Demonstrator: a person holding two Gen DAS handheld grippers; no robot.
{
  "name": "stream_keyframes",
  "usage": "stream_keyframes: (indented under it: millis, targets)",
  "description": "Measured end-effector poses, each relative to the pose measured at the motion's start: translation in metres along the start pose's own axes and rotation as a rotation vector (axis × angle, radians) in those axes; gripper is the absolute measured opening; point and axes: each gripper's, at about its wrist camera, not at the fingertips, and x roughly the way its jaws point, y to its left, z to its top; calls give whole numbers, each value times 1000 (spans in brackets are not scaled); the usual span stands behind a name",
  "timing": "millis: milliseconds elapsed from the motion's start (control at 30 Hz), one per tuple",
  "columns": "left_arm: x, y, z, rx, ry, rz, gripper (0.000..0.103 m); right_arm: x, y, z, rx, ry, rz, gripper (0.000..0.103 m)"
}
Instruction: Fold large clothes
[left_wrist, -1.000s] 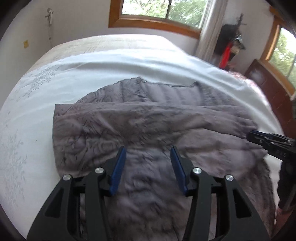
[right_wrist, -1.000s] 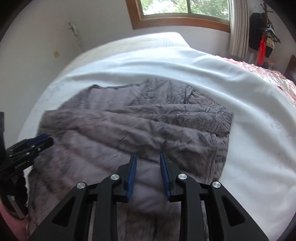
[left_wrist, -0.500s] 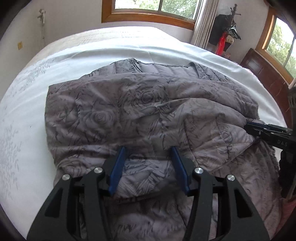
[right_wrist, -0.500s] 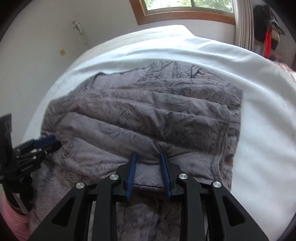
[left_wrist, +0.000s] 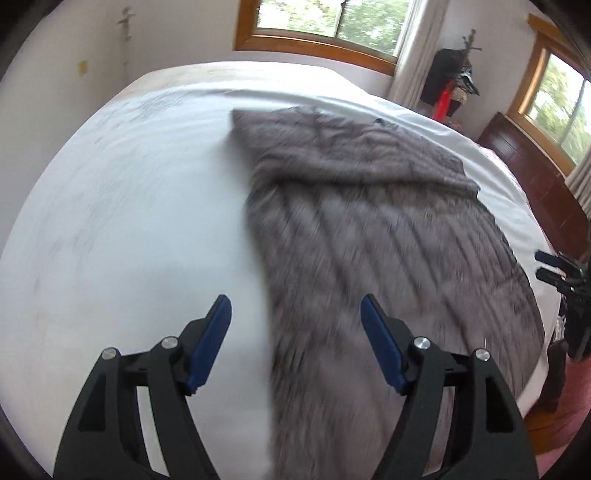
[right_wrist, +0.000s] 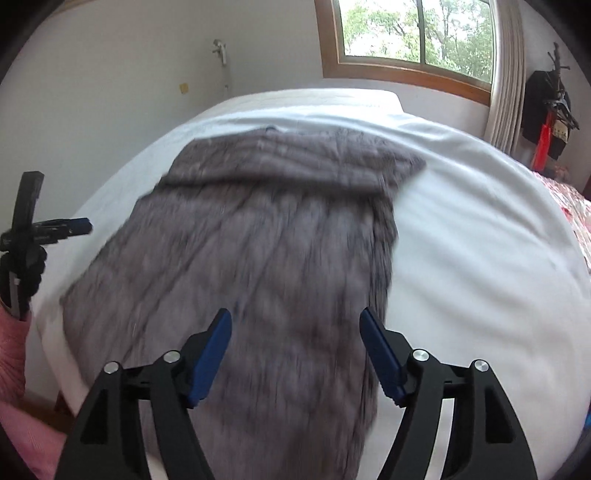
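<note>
Lying folded on white bed (left_wrist: 129, 221), grey quilted jacket (left_wrist: 369, 229); any label apparently blurred

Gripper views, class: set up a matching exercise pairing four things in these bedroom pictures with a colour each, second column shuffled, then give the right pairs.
Column one:
1. quilted garment
2. bed sheet
3. pads on the left gripper fingers
4. window frame

Column two:
A. white
B. brown wood
C. grey
D. blue

Pairs: 1-C, 2-A, 3-D, 4-B
</note>
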Motion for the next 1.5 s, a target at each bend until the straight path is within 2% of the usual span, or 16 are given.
stream_keyframes:
  millis: [200, 300, 433, 633, 733, 800, 867, 967, 1000, 1033, 1067, 1133, 1200, 1367, 1500]
  targets:
    - [-34, 12, -56, -74, -15, 21, 76, -24, -5, -49, 70, 24, -19, 75]
    - [-40, 14, -78, -104, -5, 12, 76, -29, -13, -65, 128, 42, -16, 75]
    - [-34, 11, -97, -133, 18, -20, 77, -30, -25, -83, 198, 65, 28, 75]
    - [-17, 14, -110, -213, 56, -91, 77, -24, -39, -100, 283, 86, 81, 75]
    - [-15, 7, -110, -203, 50, -92, 78, -16, -45, -105, 315, 97, 111, 75]
    - [-14, 2, -110, -199, 58, -121, 78, -16, -43, -105, 303, 91, 104, 74]
    - [-12, -4, -110, -181, 60, -115, 76, -16, -40, -105, 288, 89, 95, 73]
    - [-9, -8, -109, -180, 58, -100, 68, -14, -36, -104, 266, 87, 78, 64]
    - [-9, -8, -109, -183, 57, -105, 58, -15, -35, -104, 263, 87, 82, 58]
    - [-9, -9, -108, -188, 59, -120, 53, -14, -34, -104, 263, 89, 90, 53]
    - [-8, -9, -109, -195, 63, -142, 45, -14, -34, -104, 260, 90, 90, 50]
    - [-7, -10, -109, -204, 67, -168, 34, -15, -34, -104, 255, 91, 84, 34]
    - [-6, -11, -109, -216, 66, -190, 25, -15, -37, -104, 276, 91, 144, 22]
    - [-14, -14, -110, -210, 38, -189, 14, -24, -34, -102, 269, 69, 160, 17]
    - [-23, -17, -109, -189, 12, -193, 12, -38, -35, -98, 259, 26, 174, 16]
